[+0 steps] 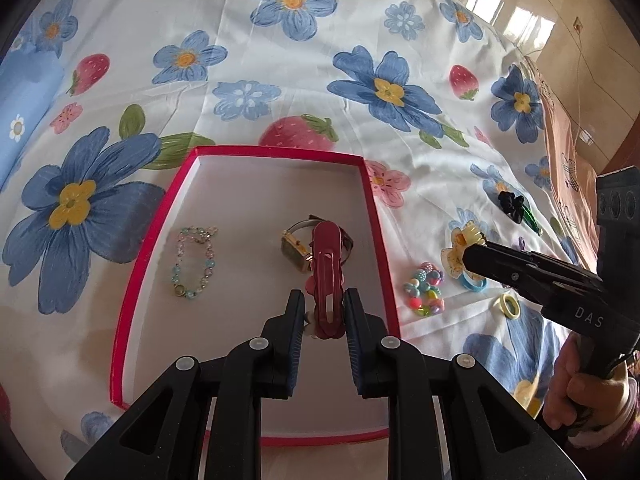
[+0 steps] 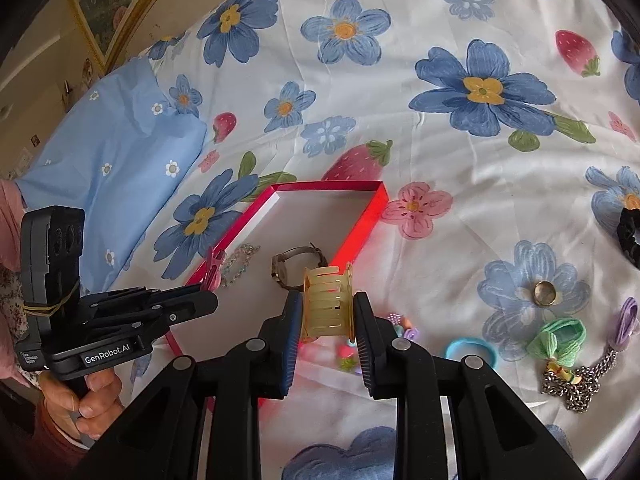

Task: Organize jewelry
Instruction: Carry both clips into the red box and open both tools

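Note:
A red-rimmed box [image 1: 376,216] with a white floor lies on the flowered bedsheet; it also shows in the right wrist view [image 2: 362,224]. Inside lie a beaded bracelet [image 1: 195,262] and a wristwatch [image 1: 298,246]. My left gripper [image 1: 323,300] is shut on a dark red hair clip [image 1: 327,276] and holds it over the box, above the watch. My right gripper [image 2: 328,306] is shut on a yellow translucent claw clip [image 2: 329,304], right of the box. The right gripper also shows in the left wrist view [image 1: 466,254], and the left gripper in the right wrist view [image 2: 214,276].
On the sheet right of the box lie a colourful bead bracelet [image 1: 424,290], a blue hair tie [image 2: 472,350], a yellow ring [image 1: 508,306], a gold ring [image 2: 545,293], a green bow [image 2: 558,342], a metal chain [image 2: 580,384], a black scrunchie [image 2: 630,234]. A blue pillow [image 2: 108,164] lies at the left.

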Motion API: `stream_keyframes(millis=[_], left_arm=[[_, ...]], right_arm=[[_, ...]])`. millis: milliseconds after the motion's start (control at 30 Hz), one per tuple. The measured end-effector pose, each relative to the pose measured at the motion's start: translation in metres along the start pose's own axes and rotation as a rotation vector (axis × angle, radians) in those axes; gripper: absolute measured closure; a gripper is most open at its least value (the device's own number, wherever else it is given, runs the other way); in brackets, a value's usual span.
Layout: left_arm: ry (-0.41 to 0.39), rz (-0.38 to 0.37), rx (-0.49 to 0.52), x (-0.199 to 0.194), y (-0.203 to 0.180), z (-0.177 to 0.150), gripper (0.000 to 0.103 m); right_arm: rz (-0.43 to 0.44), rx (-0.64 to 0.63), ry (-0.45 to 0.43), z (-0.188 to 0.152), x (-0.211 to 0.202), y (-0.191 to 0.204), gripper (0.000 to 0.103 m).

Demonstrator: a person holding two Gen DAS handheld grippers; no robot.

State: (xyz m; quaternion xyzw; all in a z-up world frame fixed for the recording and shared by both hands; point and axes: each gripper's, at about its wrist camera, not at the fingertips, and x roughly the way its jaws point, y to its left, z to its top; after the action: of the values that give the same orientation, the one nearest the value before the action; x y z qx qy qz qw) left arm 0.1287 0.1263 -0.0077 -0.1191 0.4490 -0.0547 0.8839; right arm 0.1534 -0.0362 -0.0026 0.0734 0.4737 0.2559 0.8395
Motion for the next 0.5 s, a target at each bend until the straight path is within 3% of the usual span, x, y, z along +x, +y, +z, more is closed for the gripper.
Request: stream_keyframes(millis=[267, 500], left_arm=[[0.011, 0.043, -0.054, -0.001, 0.027, -0.004, 0.084], [0.064, 0.083, -0.097, 0.021, 0.049, -0.001, 0.084]], right_arm=[[0.045, -0.048, 0.035, 0.003, 0.023, 0.029, 0.077], [0.072, -0.076, 0.084, 0.004, 0.055, 0.049, 0.077]])
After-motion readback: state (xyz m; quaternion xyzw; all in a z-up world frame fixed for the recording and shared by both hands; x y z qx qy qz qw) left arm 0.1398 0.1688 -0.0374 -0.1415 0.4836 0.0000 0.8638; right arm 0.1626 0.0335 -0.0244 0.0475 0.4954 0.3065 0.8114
